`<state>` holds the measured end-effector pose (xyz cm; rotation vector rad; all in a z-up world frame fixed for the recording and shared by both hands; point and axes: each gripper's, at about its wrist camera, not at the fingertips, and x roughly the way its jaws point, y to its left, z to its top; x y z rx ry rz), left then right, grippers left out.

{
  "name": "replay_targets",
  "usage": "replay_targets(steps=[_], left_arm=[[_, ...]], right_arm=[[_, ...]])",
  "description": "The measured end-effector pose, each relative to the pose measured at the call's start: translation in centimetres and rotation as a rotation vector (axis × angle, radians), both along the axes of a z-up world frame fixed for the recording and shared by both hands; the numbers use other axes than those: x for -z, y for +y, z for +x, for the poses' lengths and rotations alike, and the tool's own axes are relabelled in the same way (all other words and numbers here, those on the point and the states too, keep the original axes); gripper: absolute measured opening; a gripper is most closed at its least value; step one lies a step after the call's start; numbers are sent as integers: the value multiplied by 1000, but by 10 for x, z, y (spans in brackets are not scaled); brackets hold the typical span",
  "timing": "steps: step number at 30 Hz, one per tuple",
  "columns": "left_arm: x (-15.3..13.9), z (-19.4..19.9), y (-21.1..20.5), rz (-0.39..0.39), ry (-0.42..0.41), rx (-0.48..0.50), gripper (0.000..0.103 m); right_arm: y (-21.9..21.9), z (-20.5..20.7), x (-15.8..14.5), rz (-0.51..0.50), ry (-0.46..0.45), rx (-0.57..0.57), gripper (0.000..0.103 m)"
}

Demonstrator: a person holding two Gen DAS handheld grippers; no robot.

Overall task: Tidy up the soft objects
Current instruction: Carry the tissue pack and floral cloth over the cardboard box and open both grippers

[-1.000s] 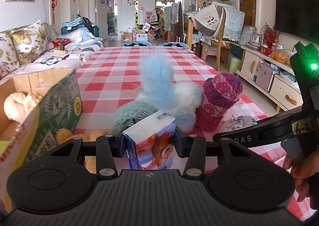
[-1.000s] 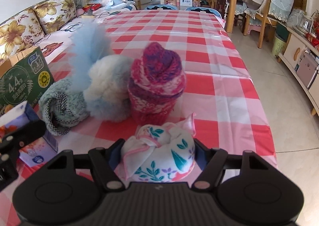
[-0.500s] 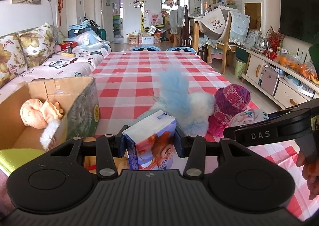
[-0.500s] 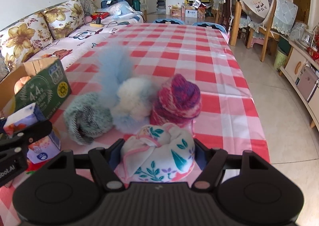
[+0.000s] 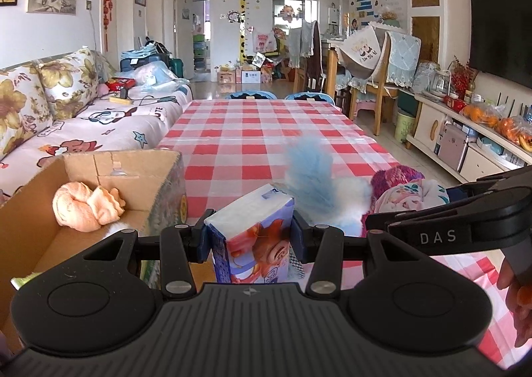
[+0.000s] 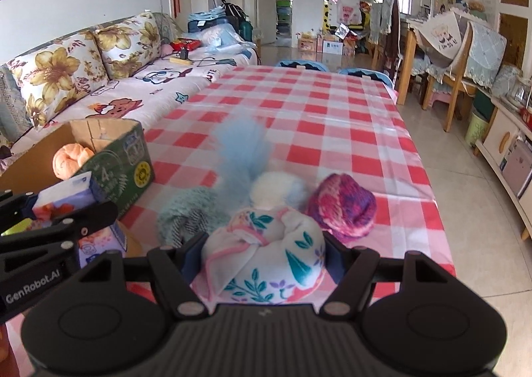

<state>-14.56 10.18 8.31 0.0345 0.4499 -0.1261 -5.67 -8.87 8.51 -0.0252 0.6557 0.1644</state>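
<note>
The left tool (image 5: 251, 237) is clamping a tissue pack (image 5: 252, 237) between its pads, holding it upright just right of the open box (image 5: 99, 177) at the near left of the worktop (image 5: 249, 131). The right tool (image 6: 262, 254) is gripping a rolled floral cloth (image 6: 266, 257), jaws pressed into both sides of the bundle, and is holding it clear of the checked cover, near the pile of soft things.

That pile is sitting in the middle of the near end: a teal knit (image 6: 189, 210) on the left, a pale blue fluffy piece (image 6: 242, 157) and white ball (image 6: 276, 187) in the centre, a pink-purple knit (image 6: 342, 207) on the right. An orange cloth (image 5: 86, 207) is already lying inside the box.

So the step in hand looks like carrying: both tools are loaded and the box is the likely target. Next, the left one is probably needing only a short swing left over the box rim before letting go. The right one is facing a longer trip across, and the two tools are crowding each other, so going one after the other seems wiser. The cloth roll is loose and may unravel on release.
</note>
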Motion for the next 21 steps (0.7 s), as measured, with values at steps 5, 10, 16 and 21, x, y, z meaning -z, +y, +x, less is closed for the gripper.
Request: replay_targets(steps=[5,10,16,21], left_arm=[[-2,-2,2,-1,-17,-19,56],[-6,-4,6,-8,-28,-37,56],[-9,-11,12,-17,-48,-69,56],[-13,-11,23,-35,-52,-104,56]], right_arm=[[10,-1,-7,4,-28,-12,71],[24,-3,-14,0,-64,-41,71],[42,-2,-20,-8,-85,-70,71],[60,-4,-26,1,-115,-106,71]])
